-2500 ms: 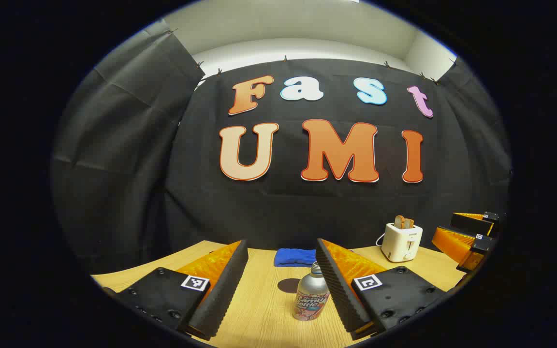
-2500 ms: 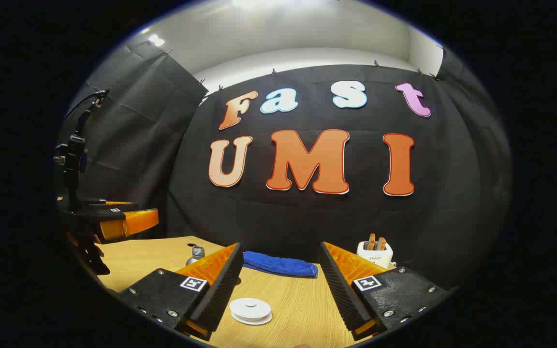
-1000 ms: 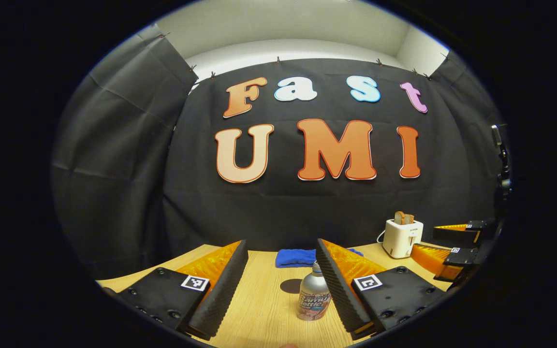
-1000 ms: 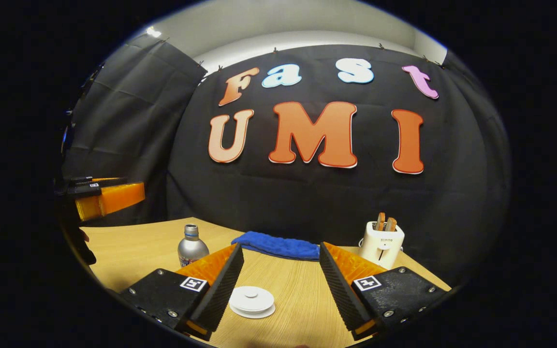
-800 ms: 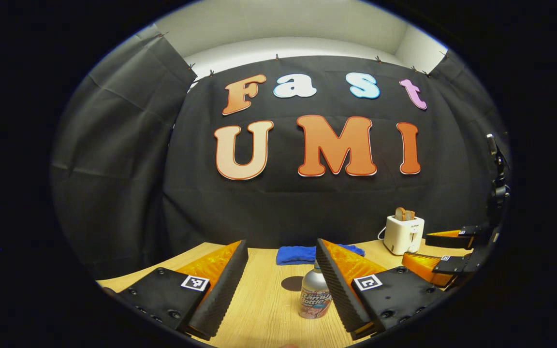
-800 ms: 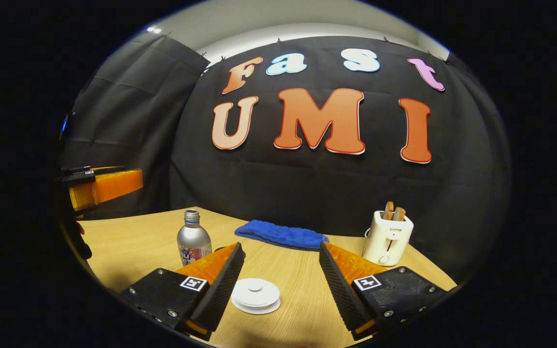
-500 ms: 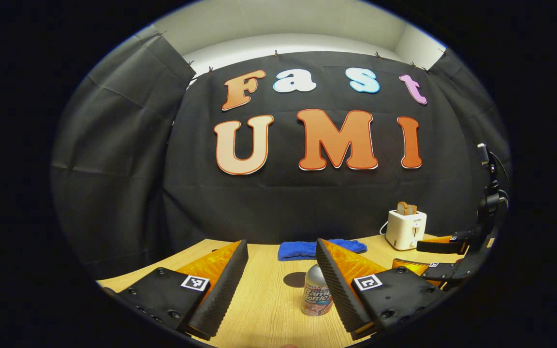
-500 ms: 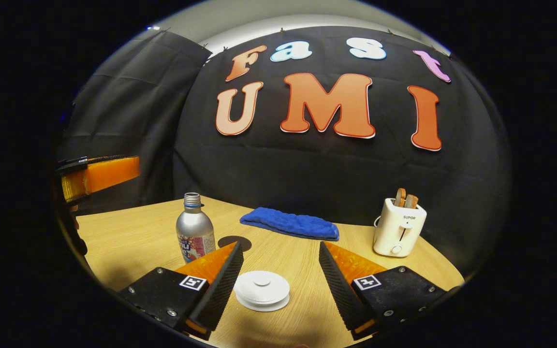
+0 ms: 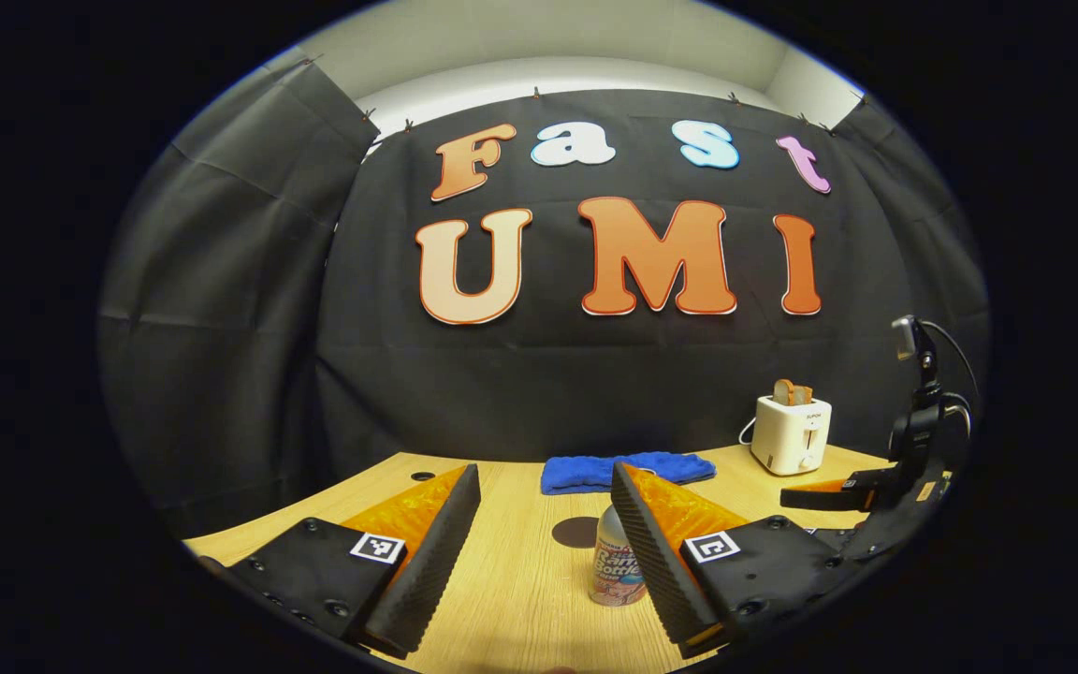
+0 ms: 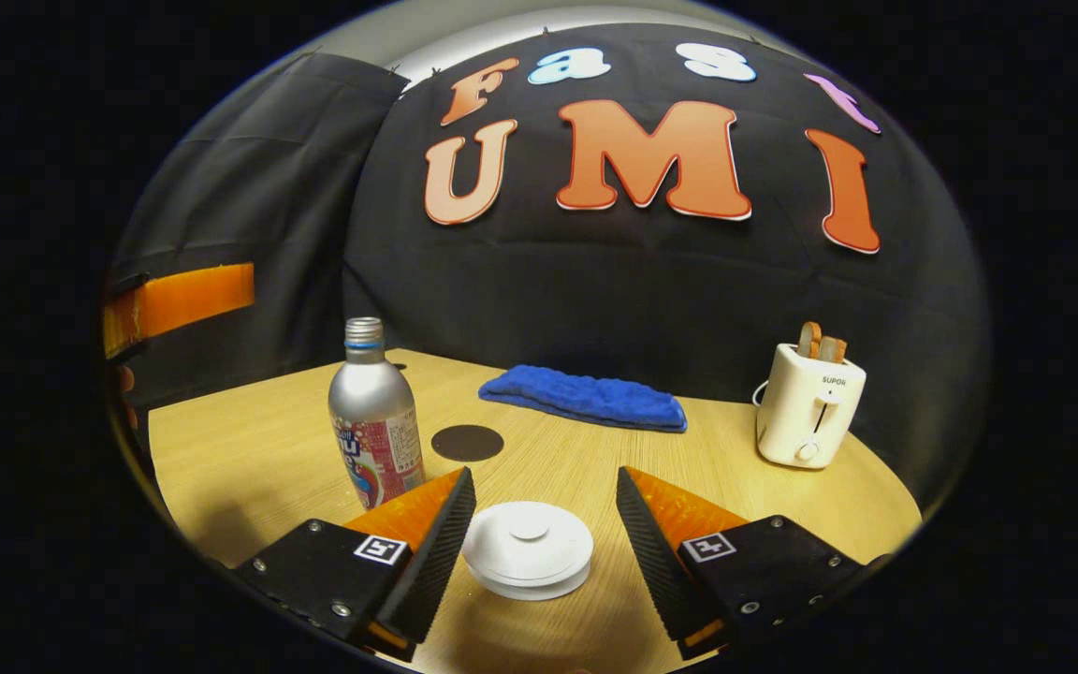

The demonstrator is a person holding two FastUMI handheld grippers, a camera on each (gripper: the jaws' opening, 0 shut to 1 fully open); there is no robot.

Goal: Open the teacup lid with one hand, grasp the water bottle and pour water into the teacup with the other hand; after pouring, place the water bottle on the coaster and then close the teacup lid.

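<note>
Jaws wide on both my grippers, nothing held: right gripper straddles the teacup lid, water bottle just left of it. Close off-centre and that lid skids away.

Both low, facing table, wall

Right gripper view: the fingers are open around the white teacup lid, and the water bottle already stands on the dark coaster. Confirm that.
Not quite. In the right gripper view the water bottle stands on the bare table, beside the dark coaster, not on it. The rest holds: the right gripper is open around the white teacup lid.
</note>
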